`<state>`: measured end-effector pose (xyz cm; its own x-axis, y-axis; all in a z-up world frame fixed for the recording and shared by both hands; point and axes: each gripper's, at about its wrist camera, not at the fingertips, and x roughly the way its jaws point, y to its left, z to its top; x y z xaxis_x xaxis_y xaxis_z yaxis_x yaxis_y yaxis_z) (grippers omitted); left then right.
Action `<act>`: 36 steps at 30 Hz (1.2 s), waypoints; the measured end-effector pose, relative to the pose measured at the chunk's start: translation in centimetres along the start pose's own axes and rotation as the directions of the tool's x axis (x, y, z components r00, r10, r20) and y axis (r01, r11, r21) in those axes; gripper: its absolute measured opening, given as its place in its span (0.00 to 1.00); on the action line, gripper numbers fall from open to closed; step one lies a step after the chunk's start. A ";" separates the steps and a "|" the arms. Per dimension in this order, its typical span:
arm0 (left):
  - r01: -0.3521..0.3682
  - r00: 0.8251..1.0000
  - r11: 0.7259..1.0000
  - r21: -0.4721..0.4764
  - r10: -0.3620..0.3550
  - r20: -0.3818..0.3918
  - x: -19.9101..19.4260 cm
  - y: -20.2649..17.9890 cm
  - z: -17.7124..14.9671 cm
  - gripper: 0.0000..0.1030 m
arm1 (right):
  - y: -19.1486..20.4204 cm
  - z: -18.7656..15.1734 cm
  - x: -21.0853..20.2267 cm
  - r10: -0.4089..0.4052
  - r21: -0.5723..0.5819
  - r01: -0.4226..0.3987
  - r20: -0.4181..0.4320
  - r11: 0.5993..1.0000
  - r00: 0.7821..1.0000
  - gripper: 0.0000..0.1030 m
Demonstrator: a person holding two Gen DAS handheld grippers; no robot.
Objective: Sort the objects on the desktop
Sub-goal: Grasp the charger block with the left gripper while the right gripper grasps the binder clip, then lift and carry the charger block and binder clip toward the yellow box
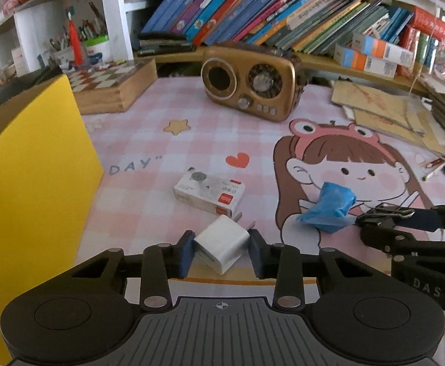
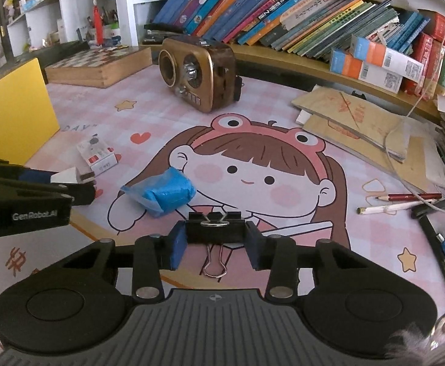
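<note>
Both loaded: left hand-held gripper (image 1: 221,251) pinches the white charger (image 1: 221,244), right hand-held gripper (image 2: 216,239) clamps the black binder clip (image 2: 215,227). Neither's binned yet. Ahead lie blue wad (image 2: 160,193) & small box (image 1: 208,193) on the bench (image 1: 149,140), unsorted.

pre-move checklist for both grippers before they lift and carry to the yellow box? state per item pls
1. Left gripper closed on the white charger: ok, both pads touch its sides.
2. Charger seated square: not ok, it sits skewed between the fingers.
3. Right gripper closed on the black binder clip: ok, clip body is clamped between the pads.
4. Clip's lower wire handle free: ok, it hangs loose below the body.
5. Space between the grippers: not ok, their tips are close together beside the blue bag.
6. Room inside the yellow box: cannot tell, only its outer wall shows.
</note>
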<state>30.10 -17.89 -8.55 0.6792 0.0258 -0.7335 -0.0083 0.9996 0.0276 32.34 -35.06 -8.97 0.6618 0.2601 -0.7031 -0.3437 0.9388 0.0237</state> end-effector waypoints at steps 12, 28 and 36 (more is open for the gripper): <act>0.085 0.993 0.996 -0.017 -0.083 0.089 -5.9 0.5 -0.3 0.35 | -0.3 0.1 -4.1 0.020 0.049 -0.022 0.048 0.999 0.999 0.36; 0.189 0.973 0.981 -0.051 -0.180 0.144 -13.7 3.0 -3.5 0.35 | 2.2 -0.8 -11.7 0.068 0.060 -0.073 0.089 0.995 0.994 0.36; 0.233 0.958 0.972 -0.043 -0.222 0.181 -16.3 4.9 -4.7 0.35 | 4.8 -1.8 -14.1 0.065 0.085 -0.072 0.082 0.994 0.995 0.36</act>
<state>15.59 -13.34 0.36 0.7855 -0.1992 -0.5859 0.1188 0.9777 -0.1732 20.17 -34.63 -0.27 0.6905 0.3382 -0.6393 -0.3324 0.9335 0.1348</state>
